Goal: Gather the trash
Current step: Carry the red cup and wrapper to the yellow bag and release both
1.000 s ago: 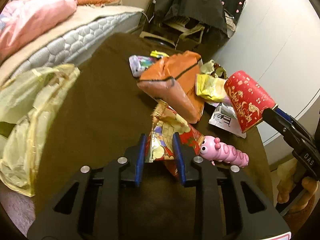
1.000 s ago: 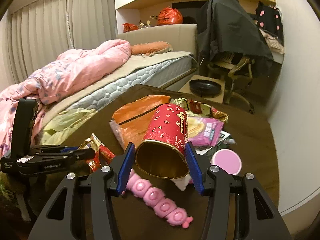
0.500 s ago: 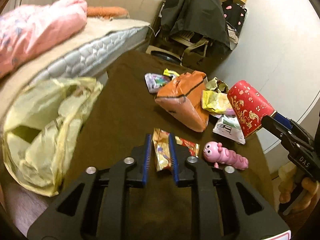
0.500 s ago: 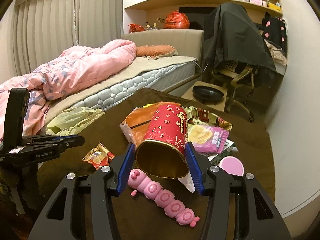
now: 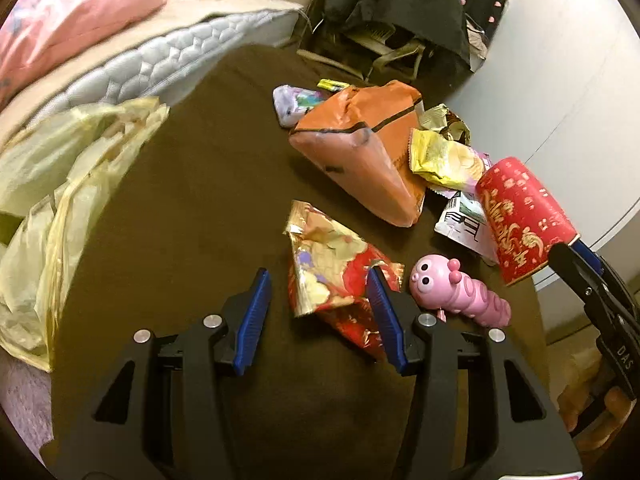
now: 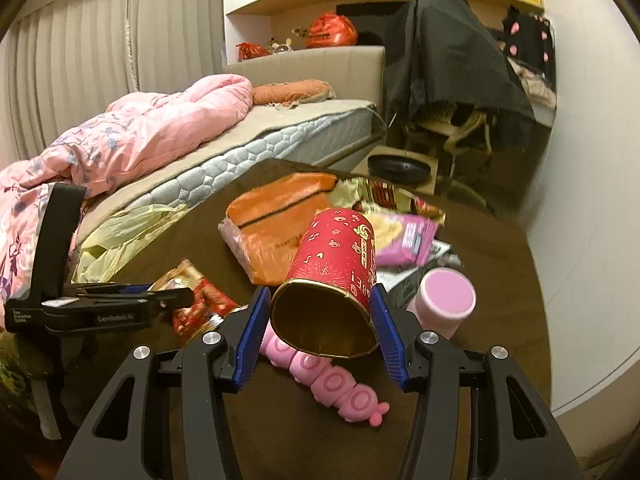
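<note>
Two grippers work: my right gripper (image 6: pixel 318 330) is clamped on the red paper cup (image 6: pixel 334 276). My left gripper (image 5: pixel 318 312) has just been opening, jaws apart around the snack wrapper (image 5: pixel 334 276) on the table (image 5: pixel 192 216). Next I must re-grip it for the yellow bag (image 5: pixel 60 200) at far left.

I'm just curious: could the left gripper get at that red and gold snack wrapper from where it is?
Probably yes. The left gripper has just been opening, and the red and gold snack wrapper lies on the brown table between its spread fingers, unblocked.

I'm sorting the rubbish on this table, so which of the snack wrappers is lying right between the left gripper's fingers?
The crumpled gold and red wrapper, alone near the pink caterpillar toy; the other wrappers sit farther back by the orange bag.
</note>
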Motion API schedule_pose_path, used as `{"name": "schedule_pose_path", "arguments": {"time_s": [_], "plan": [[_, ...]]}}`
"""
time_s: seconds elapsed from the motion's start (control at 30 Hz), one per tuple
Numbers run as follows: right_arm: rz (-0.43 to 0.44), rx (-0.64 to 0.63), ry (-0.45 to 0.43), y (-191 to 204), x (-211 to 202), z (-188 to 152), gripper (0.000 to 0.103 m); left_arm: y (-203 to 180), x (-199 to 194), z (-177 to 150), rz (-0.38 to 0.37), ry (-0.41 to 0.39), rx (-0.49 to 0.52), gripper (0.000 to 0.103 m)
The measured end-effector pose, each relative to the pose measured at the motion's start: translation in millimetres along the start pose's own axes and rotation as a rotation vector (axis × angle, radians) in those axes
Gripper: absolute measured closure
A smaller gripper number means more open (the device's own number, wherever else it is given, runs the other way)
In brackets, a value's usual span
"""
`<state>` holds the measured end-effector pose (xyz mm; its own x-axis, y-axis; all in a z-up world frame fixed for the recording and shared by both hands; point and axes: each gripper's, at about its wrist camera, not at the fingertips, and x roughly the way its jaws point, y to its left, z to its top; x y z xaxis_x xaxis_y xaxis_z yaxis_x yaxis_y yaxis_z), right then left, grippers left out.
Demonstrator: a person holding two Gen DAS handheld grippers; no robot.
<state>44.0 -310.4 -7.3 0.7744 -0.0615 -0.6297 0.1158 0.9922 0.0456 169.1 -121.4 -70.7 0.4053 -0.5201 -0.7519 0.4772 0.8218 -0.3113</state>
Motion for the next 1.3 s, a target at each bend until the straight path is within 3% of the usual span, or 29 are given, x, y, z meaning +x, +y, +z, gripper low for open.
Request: {"name": "schedule_pose_path", "arguments": {"time_s": [0.17,0.27,0.5,0.67,0.83,0.97,1.1,1.2,1.3], "plan": [[0.011,0.021,0.005,-2,3,-5,0.055,-5,-7,0,0.016,-0.023,0.046,0.076],[0.015,0.024,-0.001,-2,1,-3,0.055,-7,-20,2,0.036,-0.066,0.07,0.082],[0.033,-0.003,-0.043,12,-7,15,0.055,1,-61,14,0.082,-0.186,0.109,0.083],[0.078,-0.053,-0.061,39,-6,37,0.055,38,-95,29,0.143,-0.269,0.062,0.083],[0.164,-0.14,-0.056,88,11,62,0.055,109,-136,45,0.28,-0.357,-0.018,0.083],[0.25,-0.201,-0.038,133,34,81,0.055,158,-141,50,0.321,-0.327,-0.044,0.083],[0.355,-0.256,-0.005,182,64,98,0.055,198,-118,46,0.271,-0.236,-0.08,0.083],[0.441,-0.276,0.049,212,94,105,0.055,214,-94,41,0.244,-0.161,-0.078,0.083],[0.487,-0.292,0.119,236,127,103,0.055,221,-76,38,0.29,-0.125,-0.05,0.083]]}}
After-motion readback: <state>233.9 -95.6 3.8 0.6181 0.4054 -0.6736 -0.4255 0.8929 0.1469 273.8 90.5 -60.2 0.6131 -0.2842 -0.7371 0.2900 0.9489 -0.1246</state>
